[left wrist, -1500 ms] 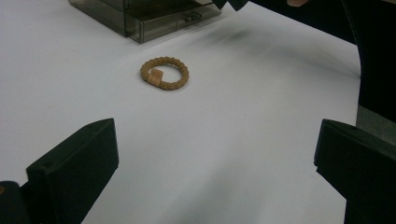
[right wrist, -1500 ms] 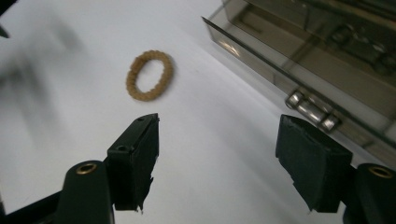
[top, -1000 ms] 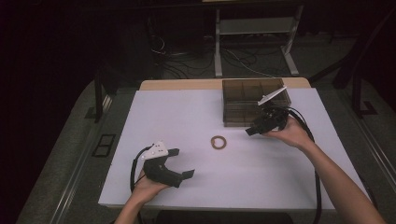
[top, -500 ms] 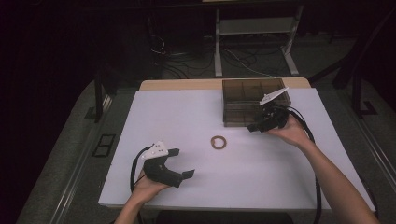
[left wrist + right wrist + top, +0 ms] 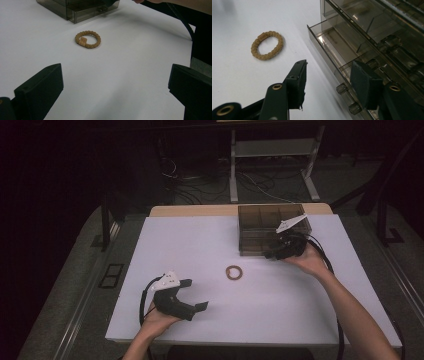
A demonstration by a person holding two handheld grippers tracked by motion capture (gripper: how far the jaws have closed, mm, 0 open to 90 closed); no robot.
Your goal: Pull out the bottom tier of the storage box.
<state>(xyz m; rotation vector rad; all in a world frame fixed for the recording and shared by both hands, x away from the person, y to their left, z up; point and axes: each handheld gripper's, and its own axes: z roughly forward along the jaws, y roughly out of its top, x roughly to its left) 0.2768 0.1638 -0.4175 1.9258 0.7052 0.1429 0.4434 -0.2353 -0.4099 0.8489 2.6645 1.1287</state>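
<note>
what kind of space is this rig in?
Likely a lab or recording studio: a white table in a dark room, loose cables on the floor and a metal stand behind.

A smoky translucent plastic drawer box [image 5: 260, 227] stands upright at the tabletop's two o'clock, its bottom drawer [image 5: 332, 53] pulled slightly out with two small clear knobs on its front. A tan braided ring-shaped bracelet [image 5: 234, 272] lies flat near the middle, at the box's seven o'clock.
</note>
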